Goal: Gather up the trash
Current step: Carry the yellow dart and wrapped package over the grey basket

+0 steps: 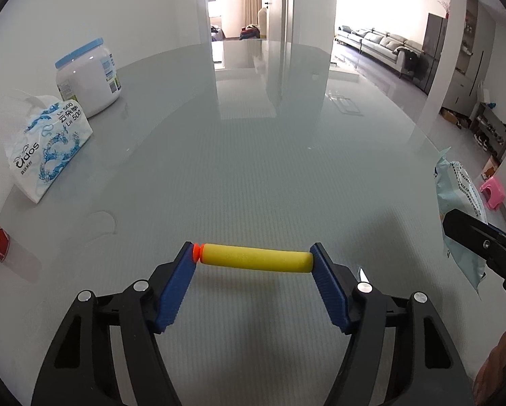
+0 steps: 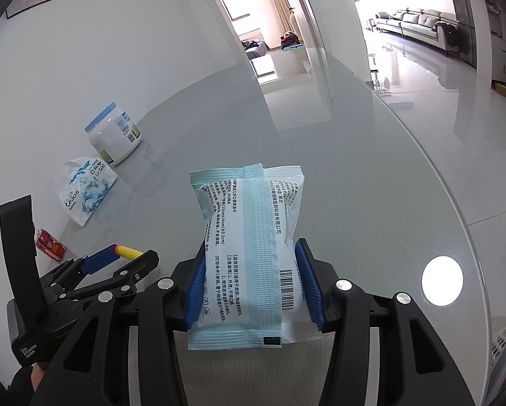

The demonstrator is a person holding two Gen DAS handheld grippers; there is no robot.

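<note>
Left gripper (image 1: 254,260) clamps the foam dart (image 1: 256,261) end to end, crosswise between its pads, while the right gripper (image 2: 253,287) squeezes the wipes packet (image 2: 249,237) lengthwise ahead.

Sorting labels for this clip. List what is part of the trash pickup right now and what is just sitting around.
In the job:
- yellow foam dart, held end to end in the left gripper
- wet-wipe pack, clamped in the right gripper

Lying about:
- tissue pack
- white jar with blue lid
- red carton
- glass table
</note>
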